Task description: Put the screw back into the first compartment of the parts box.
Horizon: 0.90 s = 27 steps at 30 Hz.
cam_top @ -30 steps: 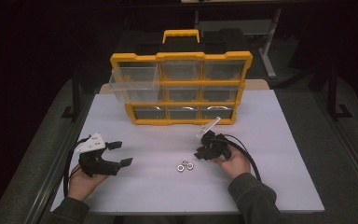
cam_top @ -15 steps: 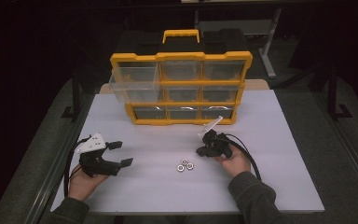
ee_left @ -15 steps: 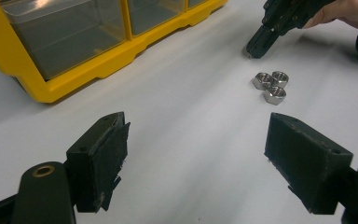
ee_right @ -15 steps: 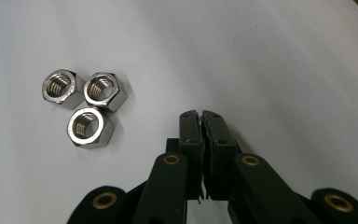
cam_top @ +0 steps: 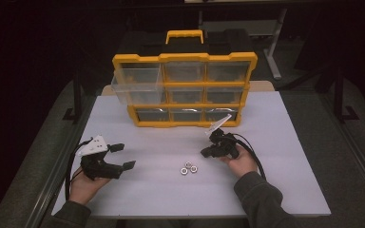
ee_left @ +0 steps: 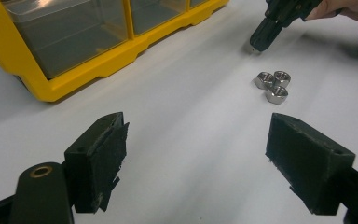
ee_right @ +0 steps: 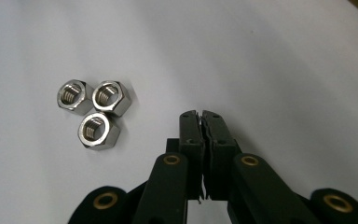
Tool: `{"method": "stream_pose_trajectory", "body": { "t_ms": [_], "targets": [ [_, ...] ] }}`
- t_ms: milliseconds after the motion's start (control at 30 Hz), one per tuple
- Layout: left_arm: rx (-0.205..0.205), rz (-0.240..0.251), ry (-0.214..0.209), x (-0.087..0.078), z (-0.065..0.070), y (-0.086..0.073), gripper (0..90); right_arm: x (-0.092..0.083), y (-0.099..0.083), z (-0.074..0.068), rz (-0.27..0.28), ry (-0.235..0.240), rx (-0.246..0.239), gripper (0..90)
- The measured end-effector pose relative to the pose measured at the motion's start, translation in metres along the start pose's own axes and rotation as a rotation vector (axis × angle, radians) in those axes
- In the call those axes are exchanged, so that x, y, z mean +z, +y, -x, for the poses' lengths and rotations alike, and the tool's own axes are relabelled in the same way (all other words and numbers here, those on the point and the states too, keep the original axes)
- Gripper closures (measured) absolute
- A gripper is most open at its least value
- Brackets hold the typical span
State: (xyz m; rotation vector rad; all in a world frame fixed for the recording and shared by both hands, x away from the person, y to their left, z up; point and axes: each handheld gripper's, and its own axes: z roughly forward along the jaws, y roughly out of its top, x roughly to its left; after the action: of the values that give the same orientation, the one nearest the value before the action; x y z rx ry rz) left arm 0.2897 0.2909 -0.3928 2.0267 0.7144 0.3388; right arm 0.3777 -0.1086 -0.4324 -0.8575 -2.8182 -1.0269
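High view: three steel nuts [cam_top: 188, 168] clustered and touching on the white surface [cam_top: 290, 190], roughly midway between the two hands and nearer the right one. Right tongs [cam_top: 205, 152] just beside the nuts on their right, tips pointing toward them and low over the surface, pressed together on nothing after just closing. Left tongs [cam_top: 122, 156] well apart from the nuts, on the left, standing wide apart and empty. Behind, a yellow organizer [cam_top: 185, 90] with clear drawers and a yellow handle, its upper left drawer [cam_top: 138, 85] pulled partway out.

Left gripper view: two black pads [ee_left: 100, 161] spread wide with bare surface between them. Beyond, toward the upper right, the nuts [ee_left: 272, 86] lying flat, and past them the tips of the right tongs [ee_left: 262, 39], held in a hand [ee_left: 349, 8], close to the surface. Organizer's yellow lower edge [ee_left: 121, 51] at upper left.

Right gripper view: right tongs [ee_right: 201, 116] shut flat against each other, nothing between. Nuts [ee_right: 93, 112] to the left of the tips, near but not touching, threaded holes facing up.
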Motion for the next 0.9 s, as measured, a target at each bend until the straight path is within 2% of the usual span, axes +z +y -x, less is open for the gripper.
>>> {"method": "stream_pose_trajectory", "body": {
  "t_ms": [300, 400, 633, 900],
  "targets": [
    [0.005, -0.004, 0.009, 0.000, 0.000, 0.000, 19.5, -0.015, 0.000, 0.005, 0.044, 0.035, 0.037, 86.0],
    [0.006, -0.005, 0.015, 0.000, 0.001, 0.000, 19.5, -0.020, 0.003, 0.005, 0.037, 0.039, 0.037, 85.9],
    [0.012, -0.006, 0.023, 0.001, 0.001, 0.000, 19.4, -0.038, 0.018, 0.005, 0.056, 0.049, 0.024, 85.8],
    [0.009, -0.002, 0.035, 0.000, 0.000, 0.000, 18.7, -0.057, 0.039, 0.005, 0.066, 0.091, 0.019, 85.8]
  ]
}}
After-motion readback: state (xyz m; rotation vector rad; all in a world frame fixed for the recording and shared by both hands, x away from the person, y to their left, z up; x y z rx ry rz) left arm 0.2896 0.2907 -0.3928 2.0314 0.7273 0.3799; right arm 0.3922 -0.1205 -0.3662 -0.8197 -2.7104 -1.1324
